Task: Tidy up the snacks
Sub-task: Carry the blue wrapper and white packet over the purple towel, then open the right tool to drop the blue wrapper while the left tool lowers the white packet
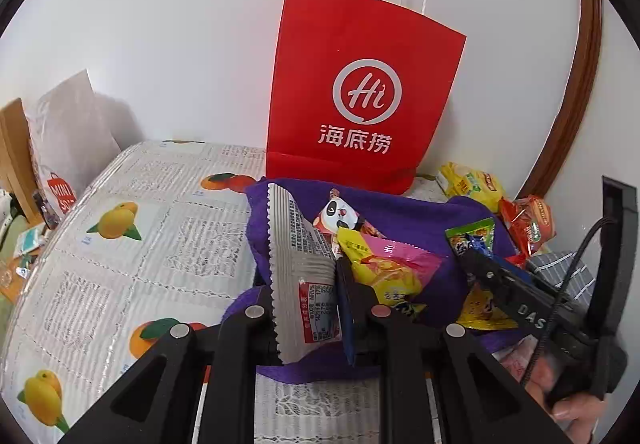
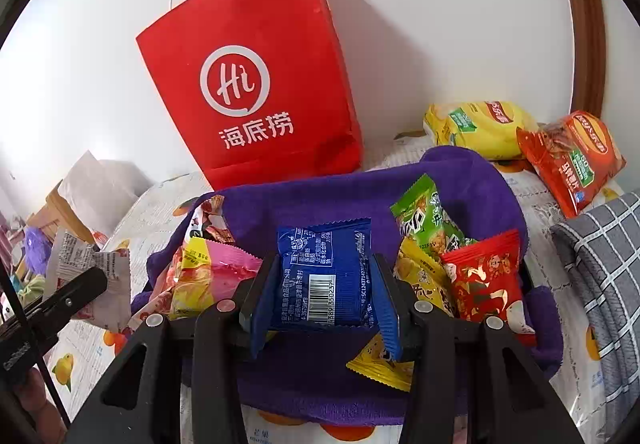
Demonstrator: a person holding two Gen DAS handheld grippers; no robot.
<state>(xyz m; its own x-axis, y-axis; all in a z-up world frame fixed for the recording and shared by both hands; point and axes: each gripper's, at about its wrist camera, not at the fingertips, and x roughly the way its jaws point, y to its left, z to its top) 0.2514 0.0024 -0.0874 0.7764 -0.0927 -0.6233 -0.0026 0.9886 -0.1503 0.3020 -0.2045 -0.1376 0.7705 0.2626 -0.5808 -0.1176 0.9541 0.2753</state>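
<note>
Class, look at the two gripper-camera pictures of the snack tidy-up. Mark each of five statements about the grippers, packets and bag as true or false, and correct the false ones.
1. The right gripper is shut on a blue snack packet. True.
2. The left gripper holds nothing. False: it is shut on a white packet with a zigzag edge.
3. The red paper bag lies flat on the table. False: it stands upright against the white wall.
4. Loose snacks lie on a purple cloth. True.
5. The yellow chip bag sits inside the red paper bag. False: it lies on the table, to the bag's right.
</note>
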